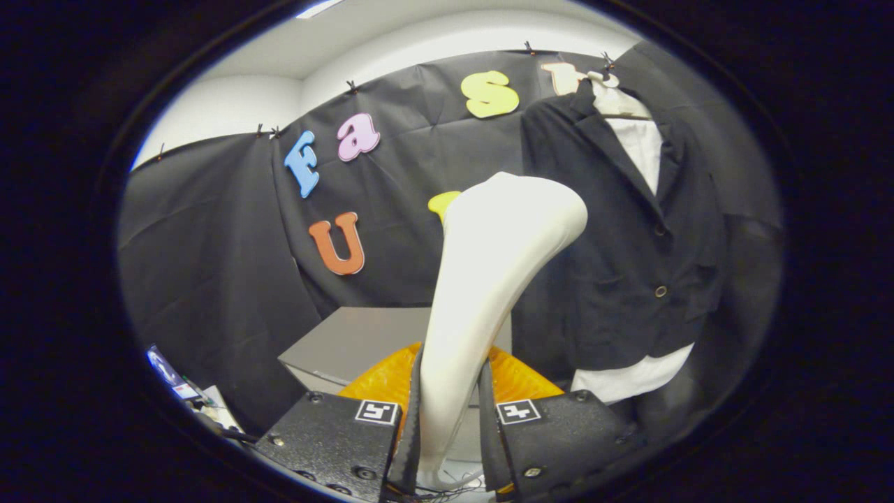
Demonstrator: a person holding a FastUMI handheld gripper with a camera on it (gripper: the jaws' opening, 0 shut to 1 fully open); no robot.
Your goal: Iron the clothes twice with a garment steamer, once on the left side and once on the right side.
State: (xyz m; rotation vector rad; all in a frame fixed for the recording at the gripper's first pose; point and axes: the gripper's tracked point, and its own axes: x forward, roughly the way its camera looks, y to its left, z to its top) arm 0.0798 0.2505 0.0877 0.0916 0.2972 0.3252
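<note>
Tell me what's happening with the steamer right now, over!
Gripper shut on the steamer, handle between both fingers. Steamer head up, short of the jacket hanging beyond it. Nothing between head and jacket; grey box sits lower, off to the side.

The garment steamer (489, 279) is plain creamy white. The blazer (628, 258) is solid black with dark buttons, over a white shirt (639, 150). The worktop (349, 342) is flat grey; the booth wall is black.

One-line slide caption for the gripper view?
Gripper shut on steamer, head raised just left of the hanging black jacket, not yet touching it.
</note>
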